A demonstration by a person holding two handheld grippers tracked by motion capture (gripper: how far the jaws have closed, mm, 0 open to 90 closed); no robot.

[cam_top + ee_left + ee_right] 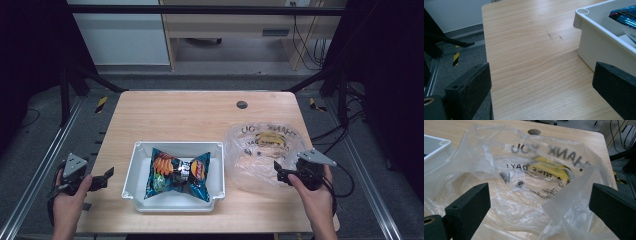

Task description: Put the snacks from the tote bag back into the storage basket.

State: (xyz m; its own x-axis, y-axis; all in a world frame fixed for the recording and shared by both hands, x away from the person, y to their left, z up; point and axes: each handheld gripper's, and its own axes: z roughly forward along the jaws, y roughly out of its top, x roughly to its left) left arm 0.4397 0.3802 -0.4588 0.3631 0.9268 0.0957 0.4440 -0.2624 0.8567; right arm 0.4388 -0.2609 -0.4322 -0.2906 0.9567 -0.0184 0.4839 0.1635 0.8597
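Note:
A white bin (135, 167) sits at the front middle of the wooden table, with a blue snack bag (179, 173) lying in it. Its corner (582, 11) and a bit of the snack bag (625, 15) appear in the left gripper view. A clear plastic bag (261, 150) printed with black letters and a yellow mark lies crumpled to the bin's right. My left gripper (103, 179) hovers open at the table's front left edge, empty (541, 92). My right gripper (280, 173) is open at the plastic bag's near edge, its jaws either side of loose film (539, 202).
A small round grommet (242, 104) sits in the table's far right part. Metal frame rails and cables run along both sides on the floor. Bare wood (185, 115) stretches behind the bin.

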